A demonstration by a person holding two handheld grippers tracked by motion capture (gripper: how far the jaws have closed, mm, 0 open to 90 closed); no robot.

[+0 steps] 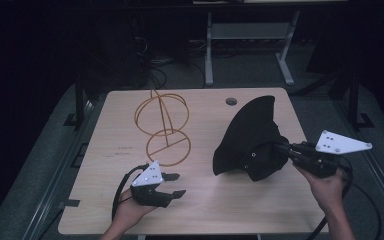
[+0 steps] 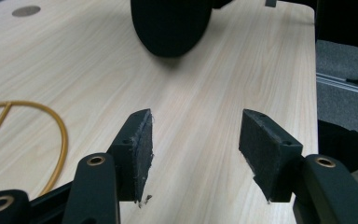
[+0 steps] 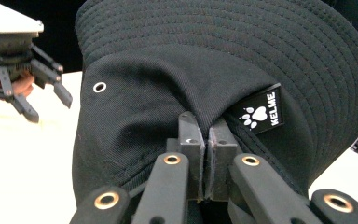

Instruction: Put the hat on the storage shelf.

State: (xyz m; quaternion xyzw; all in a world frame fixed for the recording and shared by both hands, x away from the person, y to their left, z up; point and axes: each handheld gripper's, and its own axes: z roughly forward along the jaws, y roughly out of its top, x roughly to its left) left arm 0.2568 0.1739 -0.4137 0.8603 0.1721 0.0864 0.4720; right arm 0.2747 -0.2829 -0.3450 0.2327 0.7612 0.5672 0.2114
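Note:
A black bucket hat (image 1: 250,140) with a stitched brim and a small white-on-black label (image 3: 261,112) hangs over the right half of the table, tipped on edge. My right gripper (image 1: 283,149) is shut on the hat's crown fabric (image 3: 208,140), its pads pressed together on a fold. My left gripper (image 1: 176,185) is near the front left of the table, open, with nothing between its pads (image 2: 140,154); it is also seen far off as the left gripper (image 3: 46,100) in the right gripper view. The hat's rounded edge (image 2: 170,28) is ahead of the left jaws.
A gold wire stand (image 1: 162,127) of rings on a round base sits on the pale wooden table (image 1: 105,165) at the left centre; its base ring (image 2: 51,135) lies close to the left jaws. A round hole (image 1: 231,101) is in the tabletop at the back.

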